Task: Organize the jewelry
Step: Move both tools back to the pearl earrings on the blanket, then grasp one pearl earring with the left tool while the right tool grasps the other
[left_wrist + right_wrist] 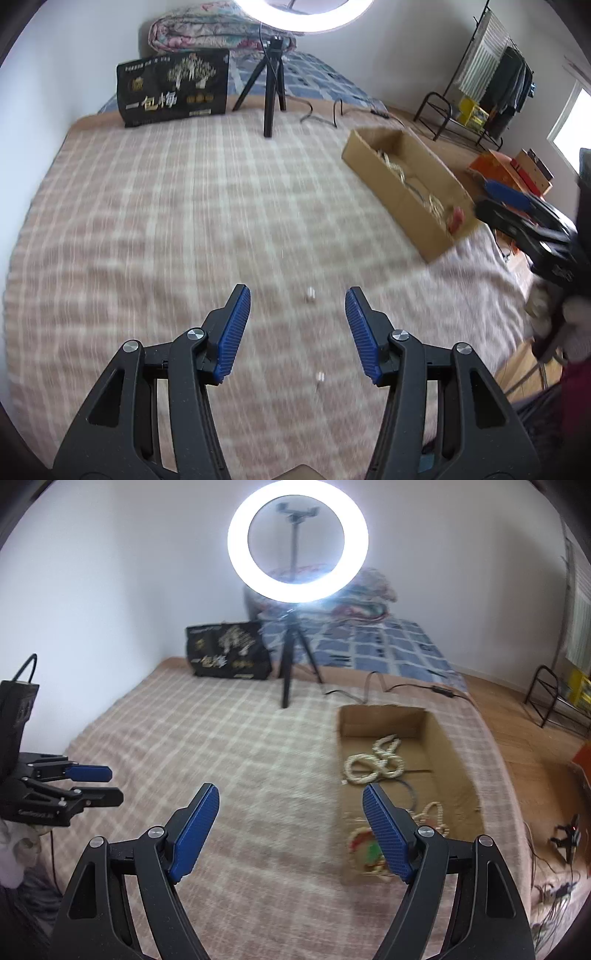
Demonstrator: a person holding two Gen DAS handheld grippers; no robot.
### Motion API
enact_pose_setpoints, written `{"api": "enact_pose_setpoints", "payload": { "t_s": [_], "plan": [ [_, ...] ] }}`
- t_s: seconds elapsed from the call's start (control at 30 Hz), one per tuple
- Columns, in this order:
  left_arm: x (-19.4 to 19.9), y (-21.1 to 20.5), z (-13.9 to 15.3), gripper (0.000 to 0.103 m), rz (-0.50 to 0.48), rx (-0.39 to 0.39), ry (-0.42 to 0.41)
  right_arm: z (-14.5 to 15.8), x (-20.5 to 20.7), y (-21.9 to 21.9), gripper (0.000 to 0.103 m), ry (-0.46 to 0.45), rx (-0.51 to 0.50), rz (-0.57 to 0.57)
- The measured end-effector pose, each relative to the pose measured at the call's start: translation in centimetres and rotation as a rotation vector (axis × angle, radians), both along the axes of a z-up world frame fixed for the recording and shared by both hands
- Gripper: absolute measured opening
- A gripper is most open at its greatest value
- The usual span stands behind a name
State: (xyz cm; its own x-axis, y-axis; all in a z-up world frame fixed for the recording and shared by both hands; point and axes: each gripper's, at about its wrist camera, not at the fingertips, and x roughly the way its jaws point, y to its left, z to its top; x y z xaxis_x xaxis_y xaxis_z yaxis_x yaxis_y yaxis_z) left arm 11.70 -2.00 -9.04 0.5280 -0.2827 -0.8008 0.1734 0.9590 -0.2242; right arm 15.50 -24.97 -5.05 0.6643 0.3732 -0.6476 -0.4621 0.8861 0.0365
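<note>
Two grippers over a pink plaid blanket [240, 746] on a bed, white walls, ring light [297, 541] on tripod, cream bead necklaces [373, 762] coiled inside an open cardboard box [454, 760], left gripper [297, 295] jaws apart and empty, right gripper [290, 794] jaws wide, empty

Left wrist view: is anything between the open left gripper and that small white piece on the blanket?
Nothing visible. The small white piece lies on bare blanket just ahead of the left gripper, whose jaws are open and empty.

pink plaid blanket [258, 760] — brown box [454, 760]
</note>
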Motion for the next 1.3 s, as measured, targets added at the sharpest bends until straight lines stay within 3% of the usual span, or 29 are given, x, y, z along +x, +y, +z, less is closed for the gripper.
{"api": "enact_pose_setpoints", "payload": {
  "t_s": [0.3,0.43,0.6,0.73,0.87,0.97,1.07,1.3],
  "plan": [
    [-5.9,-1.3,-4.2,0.054,-0.041,-0.027,0.065,-3.1,-0.2,4.3,0.08,0.07,0.012,0.199],
    [-6.5,-2.3,-5.5,0.043,-0.056,-0.04,0.08,-4.4,0.1,5.2,0.079,0.1,0.018,0.226],
    [-6.3,-2.7,-6.3,0.042,-0.056,-0.046,0.079,-6.9,0.8,7.0,0.063,0.165,-0.01,0.274],
    [-5.8,-2.5,-6.8,0.037,-0.042,-0.036,0.069,-8.7,1.2,8.2,0.045,0.196,-0.035,0.307],
    [-5.6,-2.5,-7.2,0.037,-0.048,-0.037,0.069,-10.0,1.7,9.1,0.037,0.23,-0.03,0.33],
    [-5.4,-3.1,-7.4,0.037,-0.065,-0.018,0.063,-10.5,1.8,9.8,0.036,0.229,-0.057,0.344],
    [-5.1,-3.7,-7.8,0.03,-0.071,-0.012,0.069,-11.0,1.8,10.3,0.035,0.229,-0.074,0.354],
    [-4.5,-4.1,-8.5,0.03,-0.064,0.012,0.067,-12.0,1.9,10.8,0.033,0.238,-0.11,0.372]
  ]
}}
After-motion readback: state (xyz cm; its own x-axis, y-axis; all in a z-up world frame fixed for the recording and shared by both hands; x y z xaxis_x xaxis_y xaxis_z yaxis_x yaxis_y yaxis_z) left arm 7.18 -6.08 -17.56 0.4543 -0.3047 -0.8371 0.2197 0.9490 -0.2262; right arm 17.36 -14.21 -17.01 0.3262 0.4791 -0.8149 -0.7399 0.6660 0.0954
